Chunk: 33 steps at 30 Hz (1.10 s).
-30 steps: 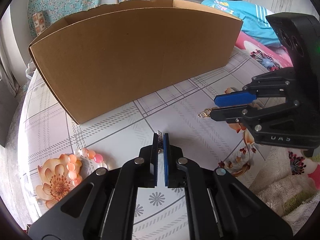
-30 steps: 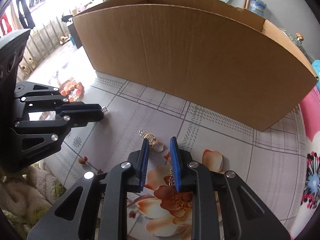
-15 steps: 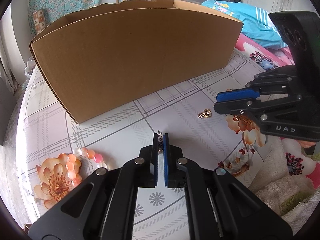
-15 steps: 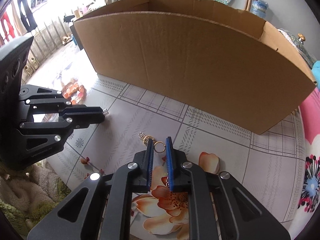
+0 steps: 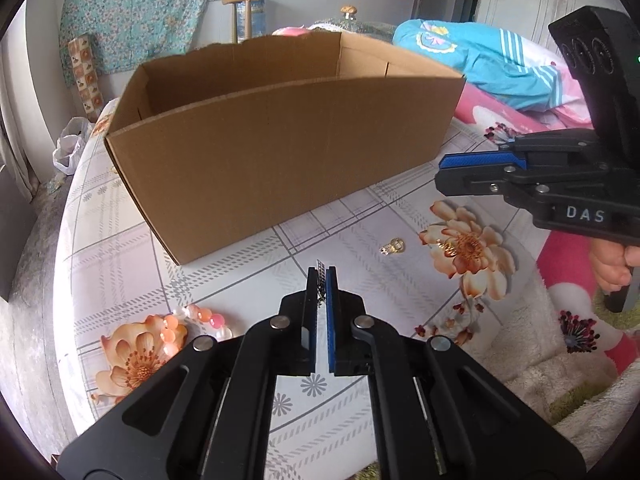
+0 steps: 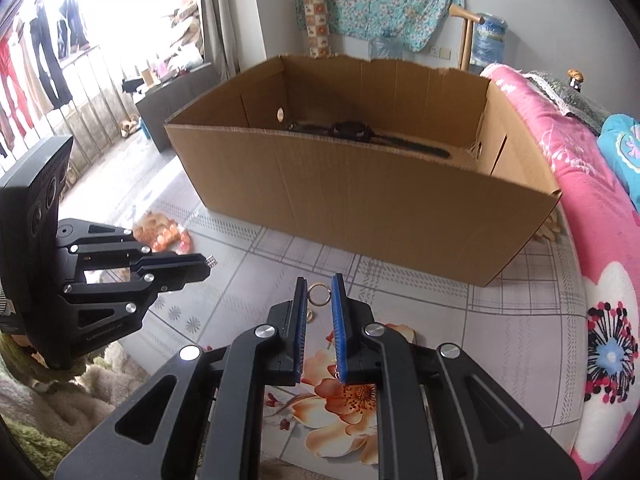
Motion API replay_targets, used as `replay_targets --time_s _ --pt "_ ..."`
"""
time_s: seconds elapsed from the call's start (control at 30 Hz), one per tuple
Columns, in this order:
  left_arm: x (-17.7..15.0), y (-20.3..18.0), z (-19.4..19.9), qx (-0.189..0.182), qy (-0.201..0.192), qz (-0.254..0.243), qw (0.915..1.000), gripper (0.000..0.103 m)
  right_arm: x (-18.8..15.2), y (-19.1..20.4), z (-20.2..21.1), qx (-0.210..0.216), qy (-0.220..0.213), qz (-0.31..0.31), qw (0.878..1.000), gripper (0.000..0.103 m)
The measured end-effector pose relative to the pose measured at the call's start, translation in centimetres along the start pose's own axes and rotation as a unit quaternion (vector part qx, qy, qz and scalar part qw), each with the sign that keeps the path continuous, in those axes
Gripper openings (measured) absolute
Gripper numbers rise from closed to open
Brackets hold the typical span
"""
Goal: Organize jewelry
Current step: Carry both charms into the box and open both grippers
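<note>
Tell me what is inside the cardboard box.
From the right wrist view, a dark watch with its strap laid flat lies on the floor of the cardboard box. The near wall hides the floor closest to the camera, so anything there cannot be seen.

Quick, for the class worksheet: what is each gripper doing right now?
Left gripper: closed on a small silver jewelry piece.
Right gripper: narrow gap, gold ring seen between its tips; grip cannot be told.

box floor: near wall of the cardboard box (image 5: 280, 152) hides most of it in the left view
silver piece (image 5: 320, 270): mostly buried between left fingers (image 5: 310, 292), type unreadable
gold ring (image 6: 319, 293): lower part hidden between right fingers (image 6: 299, 300)
bead bracelet (image 6: 160, 236): partly behind the left gripper (image 6: 202, 266)
</note>
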<state>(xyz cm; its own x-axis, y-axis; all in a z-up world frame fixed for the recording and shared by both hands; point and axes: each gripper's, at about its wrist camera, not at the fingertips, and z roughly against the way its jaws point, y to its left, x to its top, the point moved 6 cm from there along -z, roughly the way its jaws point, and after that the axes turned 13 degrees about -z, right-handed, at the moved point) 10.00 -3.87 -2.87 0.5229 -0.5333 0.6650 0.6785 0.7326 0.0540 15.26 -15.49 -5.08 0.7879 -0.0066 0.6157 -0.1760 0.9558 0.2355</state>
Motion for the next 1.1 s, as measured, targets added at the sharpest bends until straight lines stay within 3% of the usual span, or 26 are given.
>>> replay_targets --time_s 0.17,0.33,0.43,0.53,0.6,0.77,1.0,1.1 --pt "2.3 0.6 3.6 -0.016 -0.046 0.005 0.9988 0.003 2.7 1.2 1.6 0.018 -0.035 0.002 0.999 0.012" --pt "7.1 2.0 6.9 -0.024 -0.109 -0.016 0.9936 0.003 7.9 2.0 4.3 0.044 -0.098 0.032 0.994 0.012" --pt "9.9 2.9 6.6 -0.040 -0.113 -0.023 0.9926 0.003 11.4 1.5 4.2 0.063 -0.100 0.033 0.992 0.012" --pt "12.4 4.3 3.2 -0.062 -0.062 -0.009 0.9961 0.003 14.6 0.3 1.9 0.063 -0.060 0.027 0.996 0.012" --pt "13.5 5.4 -0.5 -0.101 -0.003 0.018 0.9948 0.003 16.5 -1.0 -1.0 0.052 -0.003 0.010 0.999 0.012" --pt "14.0 6.6 -8.3 -0.177 0.133 0.077 0.9722 0.003 17.9 -4.2 -8.9 0.021 0.153 -0.021 0.988 0.013" --pt "13.7 6.6 -13.0 -0.188 0.208 0.126 0.9516 0.003 17.4 -4.7 -13.8 -0.038 0.203 0.000 0.978 0.013" --pt "13.5 6.2 -13.4 -0.183 0.221 0.133 0.9486 0.003 17.7 -5.2 -14.4 -0.053 0.204 0.006 0.978 0.013"
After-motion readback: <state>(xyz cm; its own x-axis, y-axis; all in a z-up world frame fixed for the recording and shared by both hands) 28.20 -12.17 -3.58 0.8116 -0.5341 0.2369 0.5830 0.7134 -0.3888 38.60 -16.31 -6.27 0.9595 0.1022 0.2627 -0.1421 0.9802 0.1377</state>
